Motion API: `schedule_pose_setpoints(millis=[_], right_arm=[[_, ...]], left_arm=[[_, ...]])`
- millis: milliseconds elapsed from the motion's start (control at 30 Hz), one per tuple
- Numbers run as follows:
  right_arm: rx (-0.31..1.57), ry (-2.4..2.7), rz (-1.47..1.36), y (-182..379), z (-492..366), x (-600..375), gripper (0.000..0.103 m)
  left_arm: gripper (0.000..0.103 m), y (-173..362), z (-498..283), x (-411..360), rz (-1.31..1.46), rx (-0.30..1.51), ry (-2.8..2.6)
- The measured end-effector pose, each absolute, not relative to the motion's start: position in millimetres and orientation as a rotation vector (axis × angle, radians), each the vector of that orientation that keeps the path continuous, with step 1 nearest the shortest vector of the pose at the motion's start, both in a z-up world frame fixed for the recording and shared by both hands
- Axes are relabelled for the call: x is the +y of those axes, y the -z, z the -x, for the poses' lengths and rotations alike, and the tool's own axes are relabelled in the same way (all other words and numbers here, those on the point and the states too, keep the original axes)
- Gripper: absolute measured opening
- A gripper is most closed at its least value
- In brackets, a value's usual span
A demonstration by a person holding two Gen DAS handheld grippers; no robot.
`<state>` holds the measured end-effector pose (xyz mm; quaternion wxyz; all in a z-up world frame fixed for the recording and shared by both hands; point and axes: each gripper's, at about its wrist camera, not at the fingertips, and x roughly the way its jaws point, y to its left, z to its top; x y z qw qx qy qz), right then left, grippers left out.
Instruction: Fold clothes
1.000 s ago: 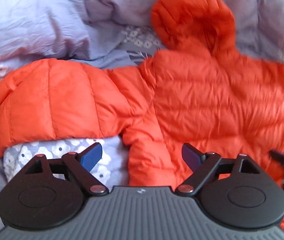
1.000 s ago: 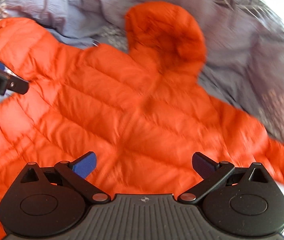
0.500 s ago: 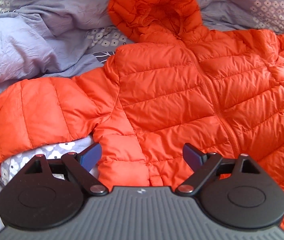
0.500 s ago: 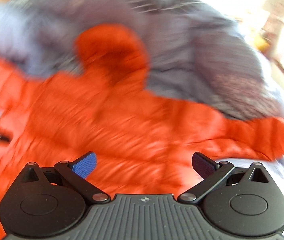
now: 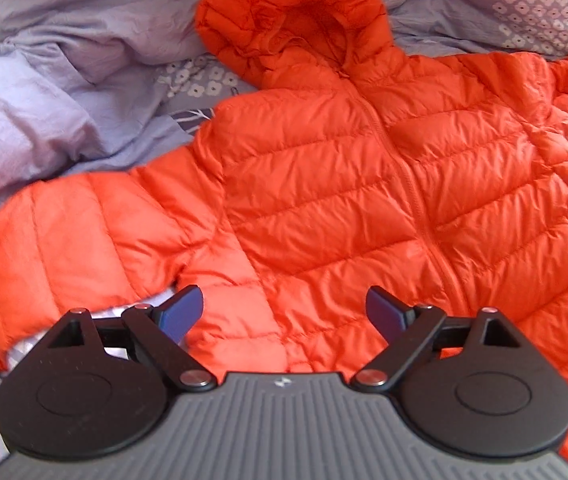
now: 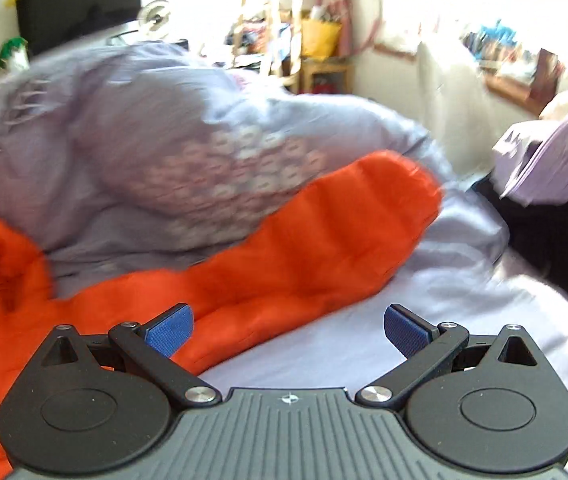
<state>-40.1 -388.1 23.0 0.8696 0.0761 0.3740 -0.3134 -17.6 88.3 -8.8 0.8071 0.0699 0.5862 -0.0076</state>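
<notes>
An orange hooded puffer jacket (image 5: 344, 184) lies front up on a lilac bed sheet (image 5: 43, 120), zipped, its hood (image 5: 296, 16) at the top. One sleeve (image 5: 67, 236) stretches out to the left. My left gripper (image 5: 284, 314) hovers open above the jacket's lower left hem, nothing between its blue pads. In the right wrist view the jacket's other sleeve (image 6: 304, 240) runs up and to the right across the sheet (image 6: 364, 352). My right gripper (image 6: 288, 332) is open over the sleeve's lower edge and the bare sheet, holding nothing.
A rumpled lilac duvet (image 6: 143, 152) with white flower print is bunched behind the jacket. Beyond the bed are a black screen (image 6: 79, 8), cluttered wooden shelves (image 6: 316, 40) and a pale purple object (image 6: 556, 164) at the right edge.
The right gripper swung fast to the right, from over the jacket's body to its outstretched sleeve, and the room came into view. The left gripper shifted slightly; the zipped front now shows in full.
</notes>
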Motion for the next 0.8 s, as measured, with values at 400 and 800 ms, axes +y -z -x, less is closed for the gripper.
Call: schedule_pose_setpoints(millis=[400, 800], right_arm=[[0.707, 0.785, -0.505, 32, 15, -522, 0.017], [0.593, 0.27, 0.165, -95, 5, -280, 0.01]], left_arm=[[0.093, 29, 13, 111, -0.12, 1.323, -0.13], [0.093, 30, 8, 147, -0.029, 1.294, -0.194]])
